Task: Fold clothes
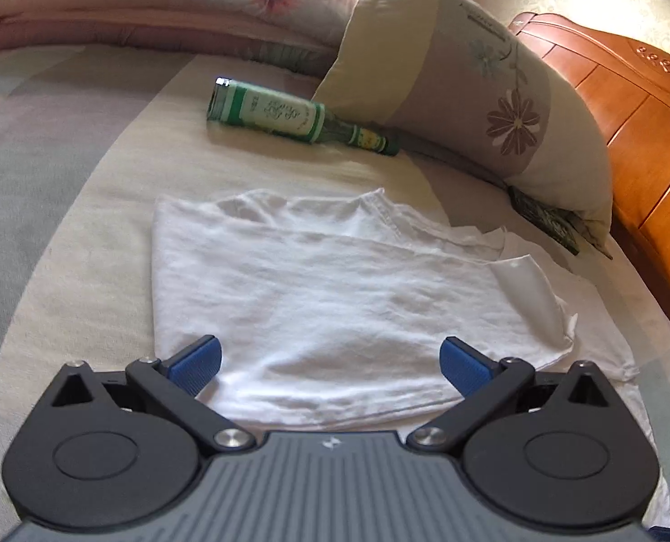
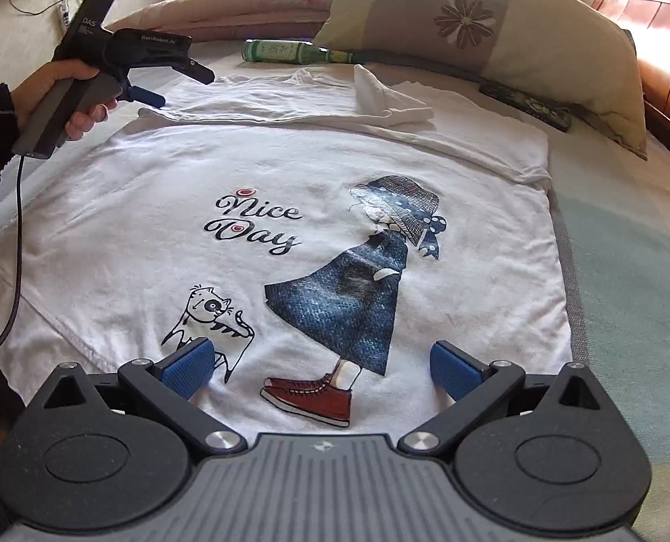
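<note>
Shirt (image 2: pixel 289 207), white and printed, lies flat on the bed (image 2: pixel 628 271) just ahead of the right gripper (image 2: pixel 321 368), jaws apart; left gripper (image 1: pixel 330 363) hovers over its folded part, jaws apart too.

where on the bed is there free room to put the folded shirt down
Most bare room is the teal and grey bedspread along the white t-shirt's edge on the headboard side, and a strip in front of the green bottle. It is crowded by the pillow, with a remote tucked under it.
</note>
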The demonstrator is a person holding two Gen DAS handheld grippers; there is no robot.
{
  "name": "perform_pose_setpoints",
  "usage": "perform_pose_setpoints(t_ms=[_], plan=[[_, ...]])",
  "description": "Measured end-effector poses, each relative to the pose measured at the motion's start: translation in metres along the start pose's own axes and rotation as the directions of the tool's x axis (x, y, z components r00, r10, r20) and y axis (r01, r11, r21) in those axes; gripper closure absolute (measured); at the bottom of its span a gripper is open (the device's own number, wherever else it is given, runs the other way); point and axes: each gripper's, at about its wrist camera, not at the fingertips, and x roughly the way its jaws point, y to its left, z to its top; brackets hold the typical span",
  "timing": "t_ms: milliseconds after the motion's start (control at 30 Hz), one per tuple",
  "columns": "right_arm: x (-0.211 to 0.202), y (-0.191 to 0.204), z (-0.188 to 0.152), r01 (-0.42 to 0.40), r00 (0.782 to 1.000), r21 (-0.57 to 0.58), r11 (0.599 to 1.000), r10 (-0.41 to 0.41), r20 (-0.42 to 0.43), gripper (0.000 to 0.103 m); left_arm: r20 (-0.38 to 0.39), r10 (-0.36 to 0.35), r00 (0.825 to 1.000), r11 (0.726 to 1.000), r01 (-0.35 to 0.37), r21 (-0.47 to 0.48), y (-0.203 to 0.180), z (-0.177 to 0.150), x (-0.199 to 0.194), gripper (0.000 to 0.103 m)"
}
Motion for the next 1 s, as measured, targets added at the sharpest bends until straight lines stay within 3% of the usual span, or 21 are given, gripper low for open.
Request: perform_pose_setpoints(t_ms=[200, 300, 433, 533, 633, 733, 900, 1000], plan=[[-0.004, -0.005, 0.009, 0.025, 0.997, 0.086, 0.996, -0.018, -0.075, 0.0, 0.019, 0.081, 0.997, 0.997, -0.081, -0.02, 0.017, -0.001, -0.003, 0.001], [-0.01, -0.013, 0.014, -0.005, 0.998, 0.147, 0.989, 0.014, -0.06, 0.0, 0.047, 0.139, 0.989, 0.988, -0.142, 0.062, 0.002, -0.005, -0.018, 0.001], [-0.011, -0.027, 0.039, -0.066, 0.997, 0.231, 0.971, 0.07, -0.009, 0.0, 0.088, 0.051, 0.995, 0.971, -0.07, 0.229, -0.036, -0.018, -0.035, 0.001], [-0.003, -0.034, 0.066, -0.108, 0.994, 0.249, 0.962, 0.104, 0.03, 0.0, 0.075, -0.025, 0.997, 0.931, -0.004, 0.365, -0.064, -0.028, -0.039, 0.001], [0.012, -0.039, 0.091, -0.138, 0.99, 0.219, 0.966, 0.132, 0.044, 0.0, 0.088, -0.06, 0.994, 0.892, 0.014, 0.452, -0.078, -0.041, -0.042, 0.001], [0.04, -0.055, 0.119, -0.147, 0.989, 0.275, 0.95, 0.147, 0.022, 0.01, 0.049, -0.121, 0.991, 0.886, 0.086, 0.456, -0.078, -0.047, -0.04, 0.001], [0.084, -0.086, 0.159, -0.159, 0.987, 0.36, 0.919, 0.156, 0.037, 0.045, 0.045, -0.102, 0.994, 0.901, 0.073, 0.428, -0.075, -0.048, -0.038, 0.001], [0.114, -0.109, 0.178, -0.141, 0.99, 0.429, 0.892, 0.128, 0.06, 0.052, 0.056, -0.116, 0.992, 0.913, 0.084, 0.399, -0.069, -0.046, -0.041, 0.001]])
